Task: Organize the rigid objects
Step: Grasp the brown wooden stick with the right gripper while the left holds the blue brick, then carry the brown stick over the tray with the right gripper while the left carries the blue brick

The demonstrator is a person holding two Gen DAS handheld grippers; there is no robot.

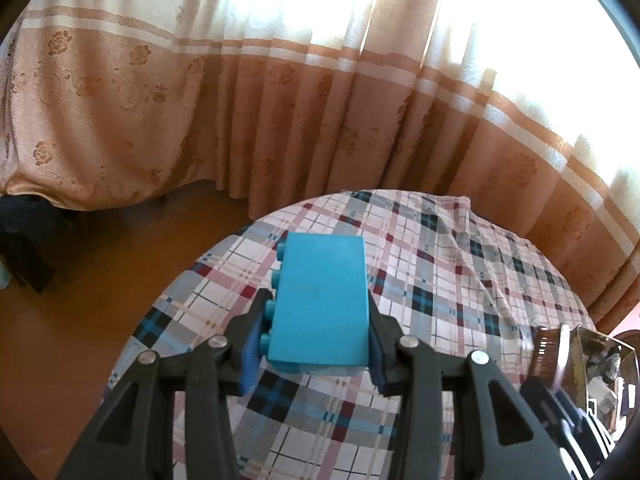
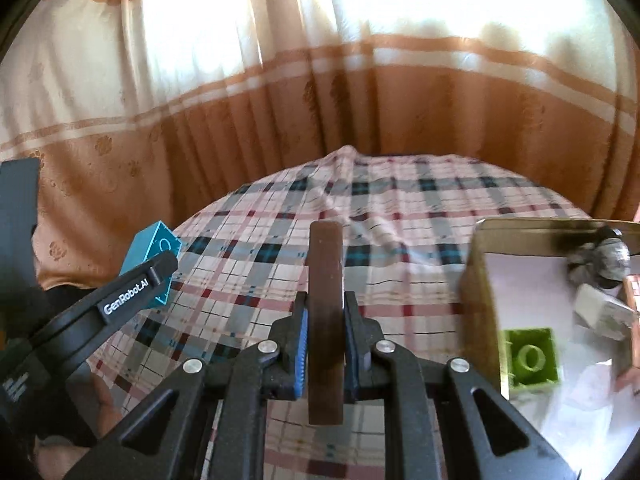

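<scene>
Only legible text: "GenRobot.AI" in white on the black finger of the left gripper (image 2: 158,276), seen from the right wrist.

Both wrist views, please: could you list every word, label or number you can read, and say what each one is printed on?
"GenRobot.AI": white lettering on the black finger of the left gripper, seen from the right wrist view.
Small white marks lower on that gripper's body: too blurred to read.
No text on the blue block, the brown piece, the green block or the tin.
</scene>
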